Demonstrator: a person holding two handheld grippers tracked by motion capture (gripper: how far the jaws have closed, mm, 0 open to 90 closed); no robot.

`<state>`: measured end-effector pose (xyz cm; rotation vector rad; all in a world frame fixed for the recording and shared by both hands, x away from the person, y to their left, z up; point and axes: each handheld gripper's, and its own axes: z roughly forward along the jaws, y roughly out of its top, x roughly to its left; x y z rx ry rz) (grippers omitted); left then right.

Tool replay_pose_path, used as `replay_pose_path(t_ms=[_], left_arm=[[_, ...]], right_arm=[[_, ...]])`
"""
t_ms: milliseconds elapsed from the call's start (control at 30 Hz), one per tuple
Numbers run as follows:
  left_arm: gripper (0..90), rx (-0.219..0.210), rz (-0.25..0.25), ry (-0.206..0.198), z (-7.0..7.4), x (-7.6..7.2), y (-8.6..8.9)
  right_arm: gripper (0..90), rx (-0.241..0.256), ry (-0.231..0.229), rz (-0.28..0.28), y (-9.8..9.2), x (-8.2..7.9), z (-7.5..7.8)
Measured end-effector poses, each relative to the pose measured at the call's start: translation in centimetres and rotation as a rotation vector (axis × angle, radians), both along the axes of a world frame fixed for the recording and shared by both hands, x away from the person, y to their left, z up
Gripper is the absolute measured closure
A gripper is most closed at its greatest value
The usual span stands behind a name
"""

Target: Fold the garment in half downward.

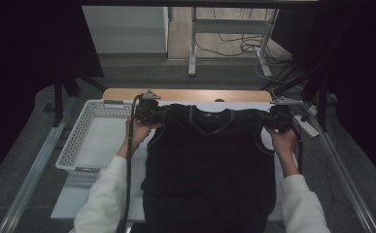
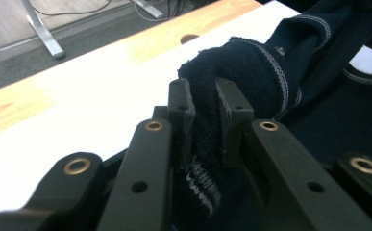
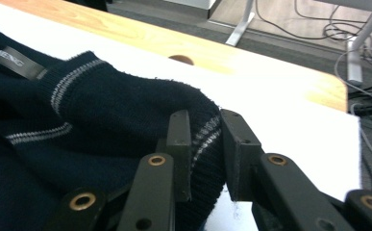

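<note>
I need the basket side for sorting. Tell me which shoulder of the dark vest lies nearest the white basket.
The shoulder clamped in the left gripper does, right beside the basket. The one in the right gripper is across the table.

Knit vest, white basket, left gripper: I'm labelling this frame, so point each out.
knit vest [image 1: 210, 160], high view, chest panel.
white basket [image 1: 74, 141], high view, perforated left wall.
left gripper [image 2: 204, 103], left gripper view, between the jaw tips.

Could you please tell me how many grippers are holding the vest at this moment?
2: the left gripper is clamped on one shoulder of the vest, and the right gripper on the other shoulder.
</note>
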<state>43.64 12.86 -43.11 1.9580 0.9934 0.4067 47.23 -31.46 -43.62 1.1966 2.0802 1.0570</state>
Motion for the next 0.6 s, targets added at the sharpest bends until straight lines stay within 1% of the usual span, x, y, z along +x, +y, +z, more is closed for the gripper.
replay_pose_path(t_ms=[133, 300, 367, 467, 600], left_arm=[[77.3, 0.009, -0.010, 0.017, -0.8, -0.5, -0.2], [77.4, 0.017, -0.012, 0.041, -1.6, -0.6, -0.2], [77.3, 0.015, -0.014, 0.044, -1.7, -0.7, -0.2], [77.4, 0.008, -0.013, 0.054, -2.0, -0.8, -0.2], [77.3, 0.022, -0.014, 0.066, -2.5, -0.9, -0.2]], right_arm=[[74.8, 0.006, 0.008, 0.018, 0.1, -0.8, -0.6], [74.8, 0.011, 0.017, 0.033, 0.2, -1.7, -1.1], [74.7, 0.021, 0.017, 0.037, 0.1, -1.9, -1.3], [74.8, 0.043, 0.030, 0.026, -0.2, -2.4, -1.7], [74.8, 0.067, 0.033, 0.037, -0.5, -3.3, -2.1]])
